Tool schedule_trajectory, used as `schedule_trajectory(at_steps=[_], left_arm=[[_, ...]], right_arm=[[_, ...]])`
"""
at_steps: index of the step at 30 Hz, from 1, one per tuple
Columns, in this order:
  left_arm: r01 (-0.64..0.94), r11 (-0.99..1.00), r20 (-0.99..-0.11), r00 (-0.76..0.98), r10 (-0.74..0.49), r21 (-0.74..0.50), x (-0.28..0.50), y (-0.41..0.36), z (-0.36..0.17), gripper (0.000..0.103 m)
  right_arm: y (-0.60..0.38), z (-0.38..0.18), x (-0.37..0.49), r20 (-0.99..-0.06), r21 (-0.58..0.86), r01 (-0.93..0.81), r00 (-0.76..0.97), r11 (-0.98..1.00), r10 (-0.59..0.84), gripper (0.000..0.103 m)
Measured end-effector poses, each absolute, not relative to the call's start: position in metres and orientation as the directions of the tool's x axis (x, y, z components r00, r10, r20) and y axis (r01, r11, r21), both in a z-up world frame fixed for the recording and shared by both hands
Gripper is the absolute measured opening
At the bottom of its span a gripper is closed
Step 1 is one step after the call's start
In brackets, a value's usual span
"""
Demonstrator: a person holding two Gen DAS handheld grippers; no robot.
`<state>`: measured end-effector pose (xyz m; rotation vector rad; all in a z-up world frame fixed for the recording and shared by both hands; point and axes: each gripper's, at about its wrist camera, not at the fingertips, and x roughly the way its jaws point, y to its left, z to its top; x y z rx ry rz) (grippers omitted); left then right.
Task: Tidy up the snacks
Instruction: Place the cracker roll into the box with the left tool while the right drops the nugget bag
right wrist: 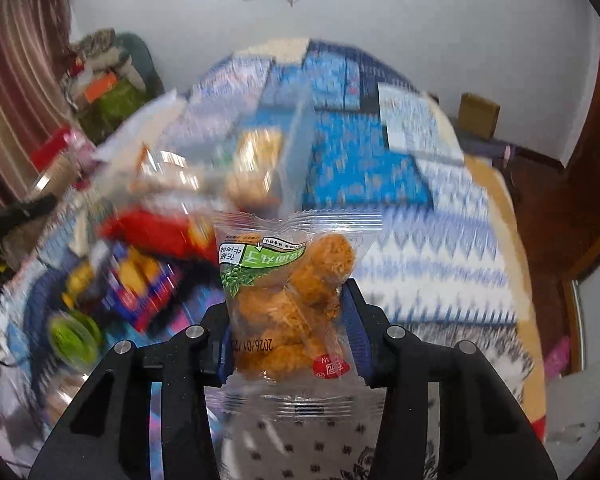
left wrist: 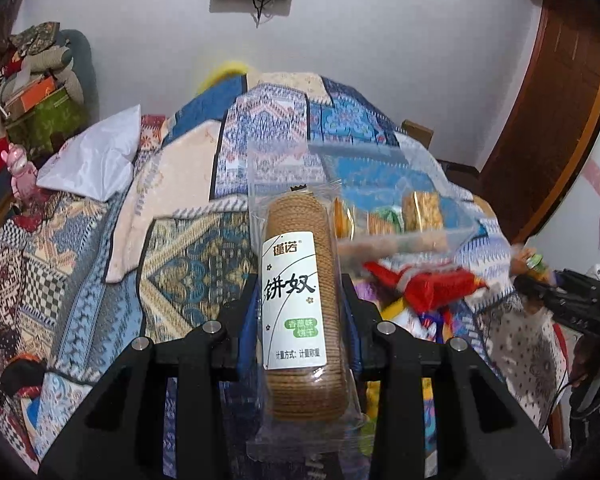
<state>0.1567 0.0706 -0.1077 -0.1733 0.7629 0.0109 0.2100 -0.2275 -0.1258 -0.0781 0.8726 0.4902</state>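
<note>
My left gripper (left wrist: 300, 292) is shut on a clear sleeve of round brown biscuits (left wrist: 298, 304) with a white label, held above the bed. My right gripper (right wrist: 288, 300) is shut on a clear packet of orange fried snack (right wrist: 292, 300) with a green label. A clear plastic box (left wrist: 400, 216) with a few snack packets in it sits just ahead of the left gripper; it shows blurred in the right wrist view (right wrist: 260, 160). A pile of loose snacks, with a red packet (left wrist: 424, 284) on top, lies beside the box; the red packet (right wrist: 160, 232) also shows in the right wrist view.
A patchwork quilt (left wrist: 188, 216) covers the bed. A white bag (left wrist: 96, 156) lies at its left. Stacked boxes and clothes (left wrist: 40, 80) stand at the far left wall. A wooden door (left wrist: 548, 120) is at the right. A green-lidded cup (right wrist: 74, 336) lies among the snacks.
</note>
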Motion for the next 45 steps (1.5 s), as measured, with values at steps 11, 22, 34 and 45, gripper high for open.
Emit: schedule_trajectory(at_steps=[11,22,34,45], left_arm=[[-0.067,0.986,-0.654,0.755,-0.048,-0.150,0.210,0.071,-0.091,0.037],[-0.070,0.985,-0.705,0.707,-0.062,-0.157,0.269,0.073,-0.120,0.037],[-0.070,0.989,-0.709,0.703,-0.046,-0.134,0.301,0.071,-0.131,0.025],[-0.077,0.990,-0.706,0.708,-0.029,-0.118,0.261,0.068,-0.110,0.040]], right_arm=[[-0.177,-0.077,0.246,-0.652,0.162,-0.509,0.588,0.846,0.479,0.043],[-0.124,-0.100,0.298,-0.704,0.203,-0.544,0.496,0.814,0.507,0.043],[-0.088,-0.129,0.334,-0.770,0.159,-0.550,0.450,0.820,0.451,0.044],[-0.102,-0.101,0.303,-0.742,0.099,-0.560,0.510,0.823,0.436,0.062]])
